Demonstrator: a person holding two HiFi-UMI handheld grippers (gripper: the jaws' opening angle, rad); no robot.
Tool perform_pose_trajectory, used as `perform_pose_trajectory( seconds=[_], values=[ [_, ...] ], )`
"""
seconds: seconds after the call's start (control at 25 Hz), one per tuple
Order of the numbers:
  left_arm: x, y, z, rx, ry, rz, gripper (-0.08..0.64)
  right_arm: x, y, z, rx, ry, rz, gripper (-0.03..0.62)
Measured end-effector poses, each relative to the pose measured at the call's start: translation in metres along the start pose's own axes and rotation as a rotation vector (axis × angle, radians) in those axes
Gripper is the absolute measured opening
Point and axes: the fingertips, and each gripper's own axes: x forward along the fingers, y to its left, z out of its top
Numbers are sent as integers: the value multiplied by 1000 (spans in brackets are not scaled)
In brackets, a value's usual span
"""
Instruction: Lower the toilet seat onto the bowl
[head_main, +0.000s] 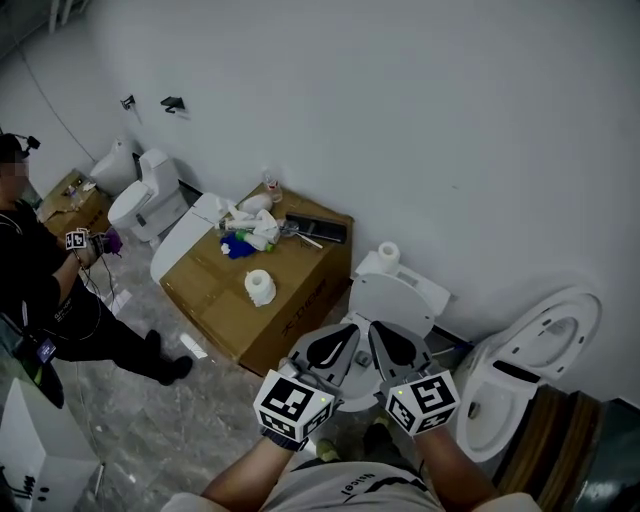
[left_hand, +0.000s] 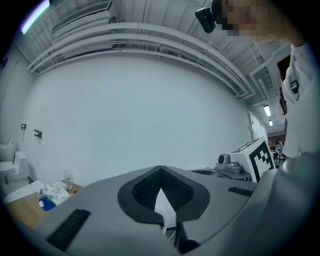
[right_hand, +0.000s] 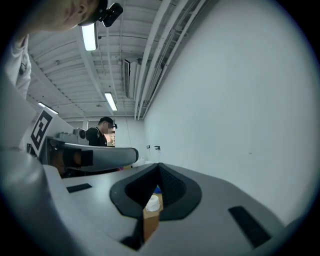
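Observation:
A white toilet stands against the wall straight ahead, its seat and lid (head_main: 392, 300) raised against the tank (head_main: 420, 285). Both grippers hide most of the bowl (head_main: 352, 402). My left gripper (head_main: 350, 330) and right gripper (head_main: 376, 327) are side by side, close to my body, just in front of the raised seat and apart from it. The left gripper's (left_hand: 160, 168) fingertips meet at a point with nothing between them. The right gripper (right_hand: 159, 165) is shut and empty too.
A cardboard box (head_main: 300, 300) left of the toilet carries a paper roll (head_main: 260, 287) and clutter. A paper roll (head_main: 388, 256) sits on the tank. Another toilet (head_main: 530, 360) lies tilted at the right. A person in black (head_main: 40, 290) crouches at far left near more toilets (head_main: 145, 200).

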Motion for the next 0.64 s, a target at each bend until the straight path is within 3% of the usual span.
perform_pose_trajectory(
  seconds=[0.64],
  values=[
    [-4, 8, -10, -20, 9, 0, 9, 3, 2, -4, -8, 15, -16, 15]
  ],
)
